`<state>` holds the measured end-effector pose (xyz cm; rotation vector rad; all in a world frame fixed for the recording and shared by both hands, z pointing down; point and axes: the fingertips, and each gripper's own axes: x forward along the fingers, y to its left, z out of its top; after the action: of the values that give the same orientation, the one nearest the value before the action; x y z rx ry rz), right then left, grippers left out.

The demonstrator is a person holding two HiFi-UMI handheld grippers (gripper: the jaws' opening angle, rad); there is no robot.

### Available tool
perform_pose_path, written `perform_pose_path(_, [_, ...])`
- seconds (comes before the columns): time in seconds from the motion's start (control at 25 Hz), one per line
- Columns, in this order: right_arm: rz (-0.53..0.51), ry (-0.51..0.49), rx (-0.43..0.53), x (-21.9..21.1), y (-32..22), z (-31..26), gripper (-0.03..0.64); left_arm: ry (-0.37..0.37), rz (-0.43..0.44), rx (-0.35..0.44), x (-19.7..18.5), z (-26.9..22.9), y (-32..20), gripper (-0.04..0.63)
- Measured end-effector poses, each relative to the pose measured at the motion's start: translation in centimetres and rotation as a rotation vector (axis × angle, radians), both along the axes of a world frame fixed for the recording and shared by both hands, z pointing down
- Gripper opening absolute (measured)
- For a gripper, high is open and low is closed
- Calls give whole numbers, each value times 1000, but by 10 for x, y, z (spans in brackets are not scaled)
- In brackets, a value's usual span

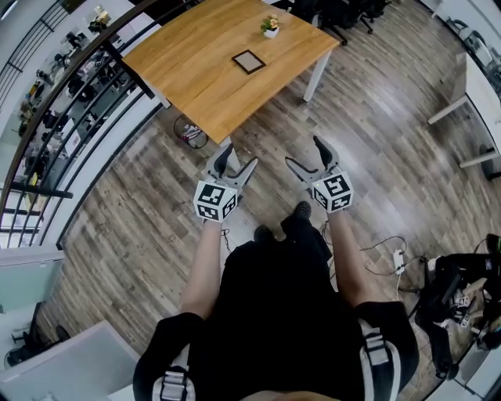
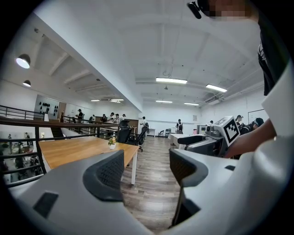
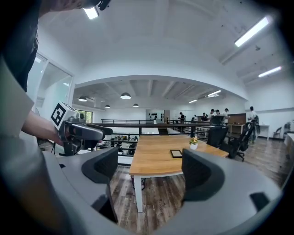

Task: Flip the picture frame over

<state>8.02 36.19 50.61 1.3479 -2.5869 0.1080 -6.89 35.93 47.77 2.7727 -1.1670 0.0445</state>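
- The person (image 1: 274,313) stands on the wooden floor (image 1: 391,117), well back from the table (image 1: 196,70), with both forearms held out in front.
- The left tongs (image 1: 237,157) are released. In the left gripper view these tongs (image 2: 147,167) have their jaws spread wide, with only floor showing between them.
- The right tongs (image 1: 304,153) are released as well. In the right gripper view they (image 3: 151,167) stand with jaws wide apart, and the gap frames the distant table (image 3: 151,158) without touching anything.
- The two pairs of tongs sit side by side over the floor, apart from each other and short of the table's near corner. Each one's marker cube shows in the other's view.
- The picture frame (image 1: 248,61) lies flat on the table, about in the middle and a little towards the right-hand edge. It has a dark border round a paler centre. In the right gripper view the frame (image 3: 176,153) shows as a small dark rectangle on the wood.
- A small potted plant (image 1: 271,27) stands beyond the frame, near the table's far right corner, apart from the frame.
- A dark railing (image 1: 63,102) runs along the table's left edge.
- Black office chairs (image 1: 344,12) stand past the table's far corner.
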Motion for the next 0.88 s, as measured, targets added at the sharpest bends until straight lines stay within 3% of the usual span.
perform_pose_path(0.52, [-10,-28,-28,42,-50,3,411,14,-25,-36,31,3,-43,313])
perform_pose_path(0.88, [-76,-25,-47,67,-92,4,405,12,-89,-31,59,-3,-81,313])
